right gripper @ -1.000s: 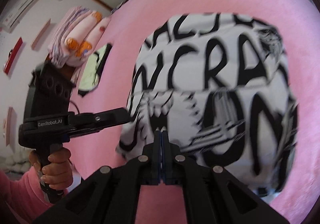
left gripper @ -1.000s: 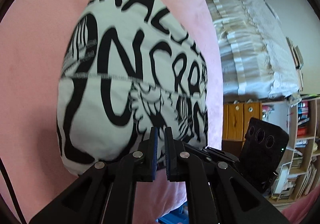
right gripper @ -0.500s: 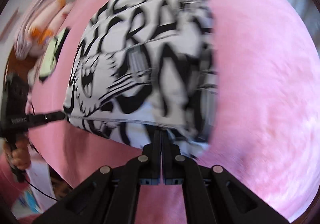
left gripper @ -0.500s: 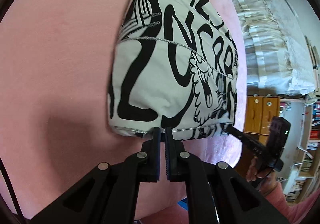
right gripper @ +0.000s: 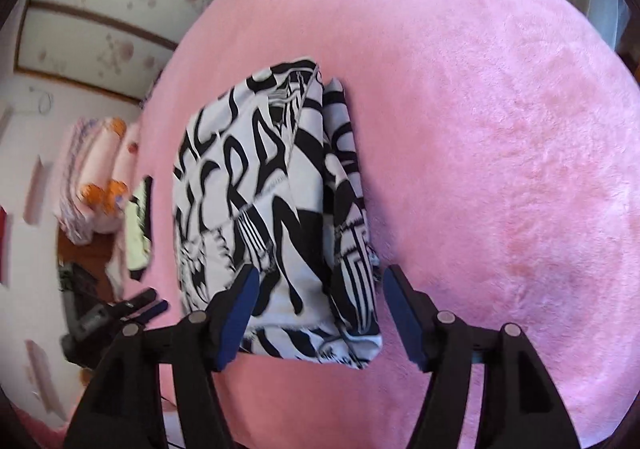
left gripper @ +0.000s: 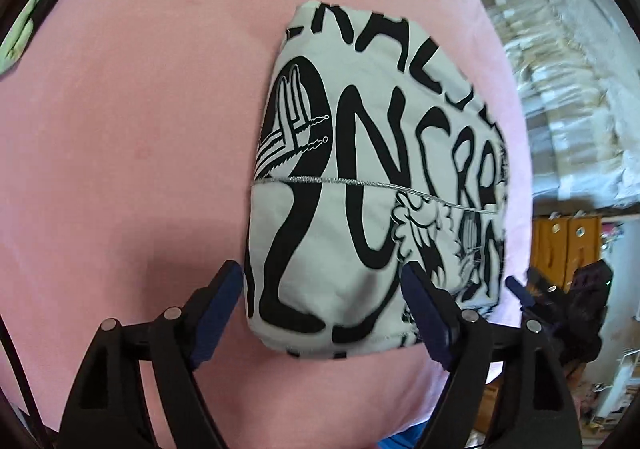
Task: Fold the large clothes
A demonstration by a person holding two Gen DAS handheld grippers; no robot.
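A folded white garment (left gripper: 376, 185) with bold black lettering and cartoon print lies flat on the pink blanket (left gripper: 132, 129). My left gripper (left gripper: 324, 303) hovers over its near edge. The jaws are opening, the fold's corner lies between the blue pads (left gripper: 222, 301), and they do not press it. In the right wrist view the same garment (right gripper: 272, 201) shows its stacked layers along the right side. My right gripper (right gripper: 320, 313) is also opening over the near end, with cloth between the fingers but not pinched. Each gripper shows at the edge of the other's view, the right gripper (left gripper: 520, 291) and the left gripper (right gripper: 150, 305).
A green garment (right gripper: 138, 233) lies at the blanket's far side, also seen as green cloth (left gripper: 24, 29). Stacked pink bedding (right gripper: 96, 177) sits beyond it. A white frilled cover (left gripper: 560, 89) and a wooden cabinet (left gripper: 568, 245) stand off the blanket's right edge.
Both grippers, shut at the garment's near edge before, now stand with jaws apart. The right view has rolled and swung round to the garment's layered side.
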